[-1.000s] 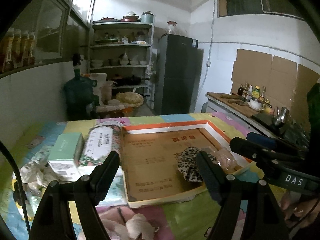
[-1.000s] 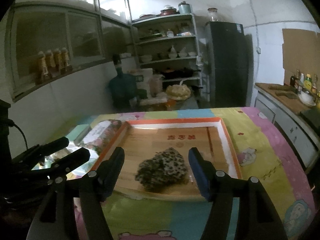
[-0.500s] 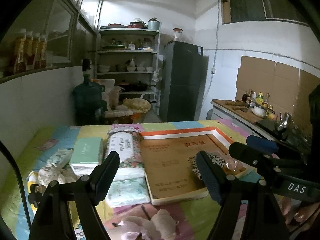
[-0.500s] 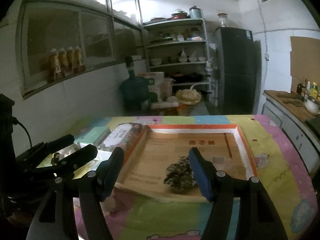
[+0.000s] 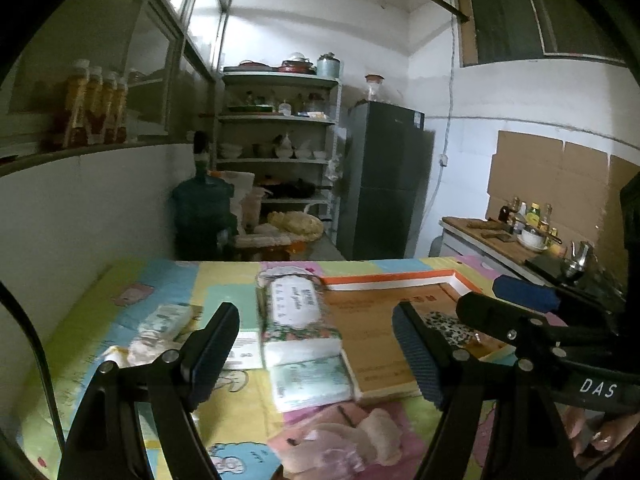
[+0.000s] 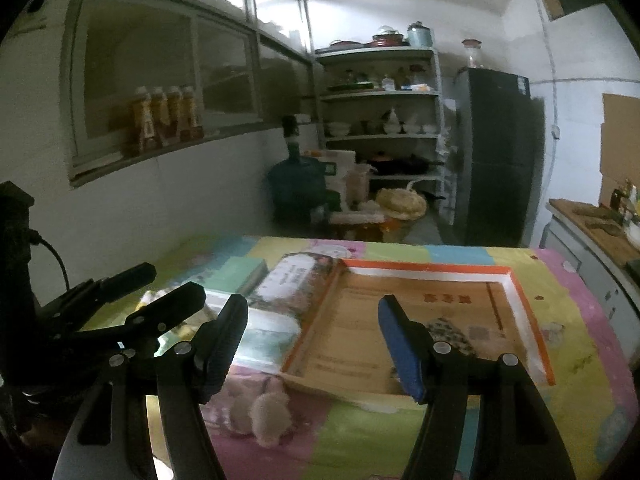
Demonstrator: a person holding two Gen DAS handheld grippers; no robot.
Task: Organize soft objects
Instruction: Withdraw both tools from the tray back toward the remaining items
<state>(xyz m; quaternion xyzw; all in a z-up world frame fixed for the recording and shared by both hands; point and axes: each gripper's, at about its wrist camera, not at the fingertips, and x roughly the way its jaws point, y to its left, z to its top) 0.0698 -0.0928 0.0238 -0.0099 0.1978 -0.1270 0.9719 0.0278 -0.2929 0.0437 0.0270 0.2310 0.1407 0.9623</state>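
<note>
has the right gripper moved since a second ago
Yes. The right gripper has pulled back and left: the spotted cloth in the tray, earlier between its fingers, now sits beyond the right finger.

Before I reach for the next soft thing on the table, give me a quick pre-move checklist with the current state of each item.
1. Left gripper open and holding nothing: ok.
2. Right gripper open and holding nothing: ok.
3. Spotted cloth lying inside the orange-rimmed tray: ok.
4. Next soft item visible: fluffy beige piece lies on the mat in front of the tray, outside it: ok.
5. Path to the fluffy piece free: the left gripper sits close on its left side in the right wrist view; clearance cannot tell.
6. Tissue packs beside the tray, not in it: not ok, if they belong in the tray.
</note>
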